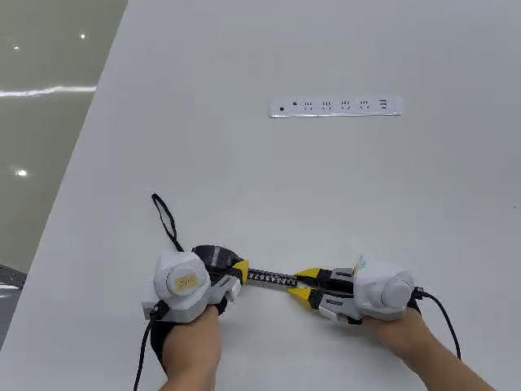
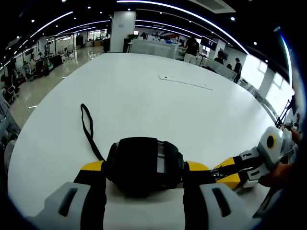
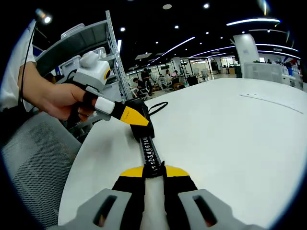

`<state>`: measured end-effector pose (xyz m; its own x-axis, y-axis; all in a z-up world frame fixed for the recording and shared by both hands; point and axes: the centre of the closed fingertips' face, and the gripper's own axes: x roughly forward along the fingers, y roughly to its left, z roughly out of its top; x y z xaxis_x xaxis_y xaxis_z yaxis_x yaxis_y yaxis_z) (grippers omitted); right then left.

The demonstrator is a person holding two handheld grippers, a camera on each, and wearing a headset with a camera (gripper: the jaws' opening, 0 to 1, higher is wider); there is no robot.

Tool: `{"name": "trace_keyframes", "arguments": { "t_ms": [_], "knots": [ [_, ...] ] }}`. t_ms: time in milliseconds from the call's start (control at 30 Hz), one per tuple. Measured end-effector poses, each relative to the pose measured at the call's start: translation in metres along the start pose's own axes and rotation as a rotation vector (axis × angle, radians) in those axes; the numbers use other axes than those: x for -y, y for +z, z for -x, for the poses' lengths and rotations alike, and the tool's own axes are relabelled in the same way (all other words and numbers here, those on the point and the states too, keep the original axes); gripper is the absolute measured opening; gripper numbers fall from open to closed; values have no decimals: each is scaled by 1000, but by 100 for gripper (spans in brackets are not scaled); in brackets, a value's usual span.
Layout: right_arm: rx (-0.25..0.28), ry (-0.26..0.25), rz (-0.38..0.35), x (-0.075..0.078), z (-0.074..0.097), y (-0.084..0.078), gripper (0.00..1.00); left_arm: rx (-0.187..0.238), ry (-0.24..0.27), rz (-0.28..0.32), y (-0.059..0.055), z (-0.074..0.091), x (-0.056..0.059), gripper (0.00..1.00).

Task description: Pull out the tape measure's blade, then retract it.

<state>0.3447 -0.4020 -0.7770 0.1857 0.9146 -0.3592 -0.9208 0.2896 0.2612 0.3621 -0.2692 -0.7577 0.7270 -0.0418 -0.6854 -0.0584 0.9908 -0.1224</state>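
Between the jaws of the left gripper (image 2: 144, 168), spread to its width, the black tape measure case (image 2: 143, 158) is clamped on the white table (image 1: 326, 179). Pinched in the nearly closed jaws of the right gripper (image 3: 154, 171), the blade (image 3: 148, 151) runs a short way straight ahead to the case.

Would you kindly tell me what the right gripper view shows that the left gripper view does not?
Right gripper view: the numbered black blade pulled out and pinched in the right gripper, plus a hand holding the left gripper. Left gripper view: the left gripper's jaws clamped on both sides of the black tape measure case. Both: that case, its black strap loop, the white table and the white power strip.
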Motion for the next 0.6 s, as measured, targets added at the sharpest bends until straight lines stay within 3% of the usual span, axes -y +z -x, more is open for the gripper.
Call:
{"name": "trace_keyframes", "arguments": {
  "t_ms": [600],
  "knots": [
    [-2, 10, -4, -3, -13, 5, 13, -1, -3, 2, 0, 0, 0, 62]
  ]
}}
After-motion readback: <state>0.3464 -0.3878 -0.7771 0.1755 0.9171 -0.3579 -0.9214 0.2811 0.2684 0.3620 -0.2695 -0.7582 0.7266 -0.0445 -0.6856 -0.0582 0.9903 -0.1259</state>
